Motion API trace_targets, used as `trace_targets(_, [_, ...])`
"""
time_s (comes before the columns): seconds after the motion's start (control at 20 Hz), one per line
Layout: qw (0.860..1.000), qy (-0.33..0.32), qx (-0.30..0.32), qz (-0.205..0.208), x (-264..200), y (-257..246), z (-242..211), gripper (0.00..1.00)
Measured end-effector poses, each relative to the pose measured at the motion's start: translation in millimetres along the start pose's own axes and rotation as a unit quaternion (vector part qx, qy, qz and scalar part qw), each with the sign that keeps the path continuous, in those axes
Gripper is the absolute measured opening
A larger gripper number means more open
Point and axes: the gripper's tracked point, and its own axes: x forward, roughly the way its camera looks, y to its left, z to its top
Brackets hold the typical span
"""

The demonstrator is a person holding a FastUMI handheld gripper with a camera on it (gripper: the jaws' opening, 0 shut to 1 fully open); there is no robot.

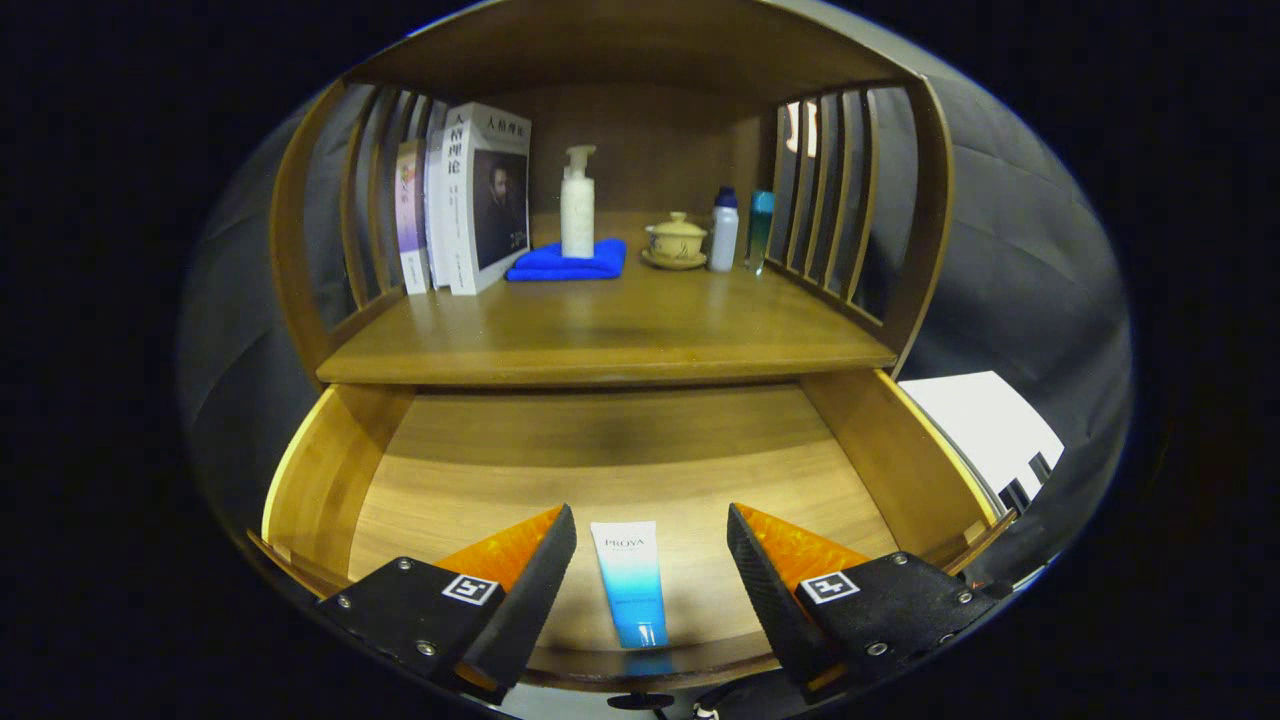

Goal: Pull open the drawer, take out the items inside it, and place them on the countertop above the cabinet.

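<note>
Hovering gripper (651, 530) spread wide, tube (630, 582) between fingers, drawer (330, 470) open

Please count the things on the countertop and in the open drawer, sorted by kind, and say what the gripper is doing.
Books: 3
Pump bottle: 1
Blue cloth: 1
Lidded cup: 1
Small bottles: 2
Tube in the drawer: 1
Total: 9
The gripper is open, its fingers on either side of the tube, not touching it.
</note>
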Motion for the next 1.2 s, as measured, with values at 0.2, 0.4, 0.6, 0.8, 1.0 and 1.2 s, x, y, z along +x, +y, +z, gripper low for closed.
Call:
trace_targets(0.2, [0.999, 0.048, 0.02, 0.012, 19, 8, -13, 0.94])
trace_targets(0.4, [0.993, 0.113, 0.02, 0.02, 38, 17, -37, 0.94])
trace_targets(0.6, [0.986, 0.163, 0.028, 0.021, 45, 17, -54, 0.94])
trace_targets(0.8, [0.975, 0.219, 0.032, 0.02, 44, 18, -70, 0.94])
trace_targets(1.0, [0.965, 0.259, 0.031, 0.028, 44, 22, -83, 0.93])
trace_targets(1.2, [0.962, 0.271, 0.017, 0.024, 45, 22, -86, 0.91])
